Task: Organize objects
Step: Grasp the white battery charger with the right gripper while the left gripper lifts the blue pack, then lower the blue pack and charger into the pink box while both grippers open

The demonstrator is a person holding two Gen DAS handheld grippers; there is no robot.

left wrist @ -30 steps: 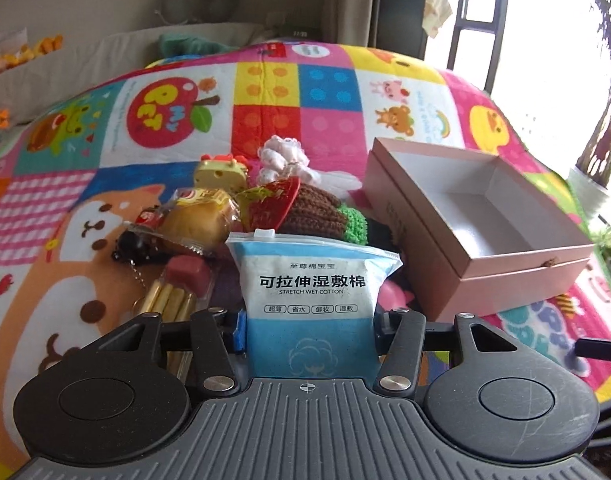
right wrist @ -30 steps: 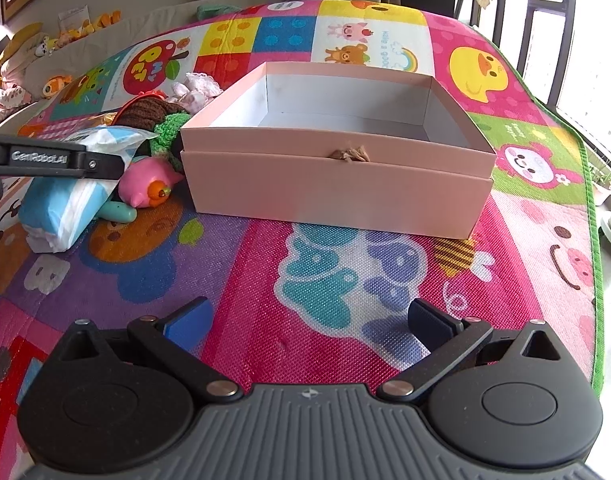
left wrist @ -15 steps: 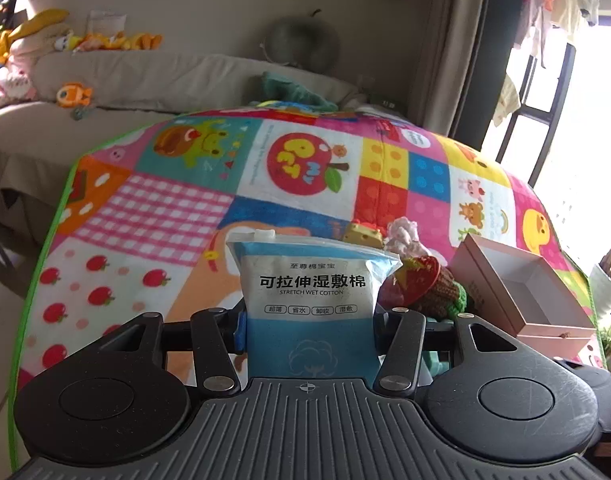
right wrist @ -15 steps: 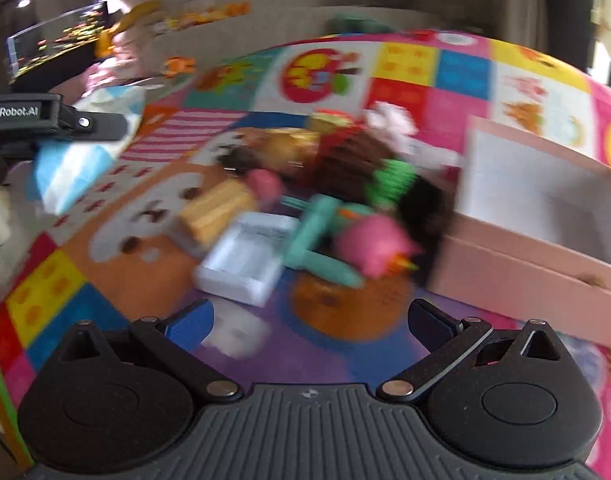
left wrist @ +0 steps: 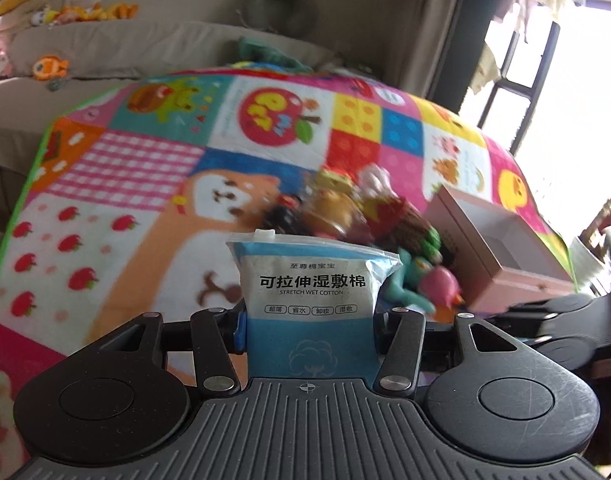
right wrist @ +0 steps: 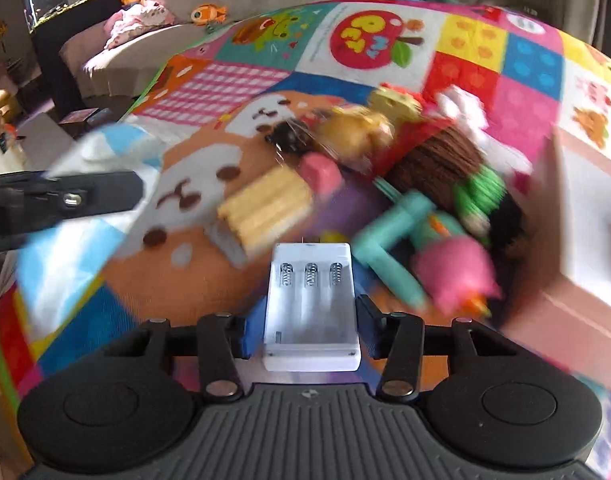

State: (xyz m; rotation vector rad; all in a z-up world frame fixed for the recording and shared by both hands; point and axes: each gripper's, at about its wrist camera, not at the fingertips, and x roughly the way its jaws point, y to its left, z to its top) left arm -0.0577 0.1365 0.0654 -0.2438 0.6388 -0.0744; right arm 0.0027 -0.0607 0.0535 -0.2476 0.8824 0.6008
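Right wrist view: a white plastic battery holder with three springs is clamped between the jaws of the right gripper, which have just been closing onto it, above the colourful patchwork play mat. Beyond it a blurred heap of toys is seen, with the open pink cardboard box at the right. Left wrist view: a blue-and-white pouch of stretch wet cotton is grasped upright by the left gripper, held over the mat.
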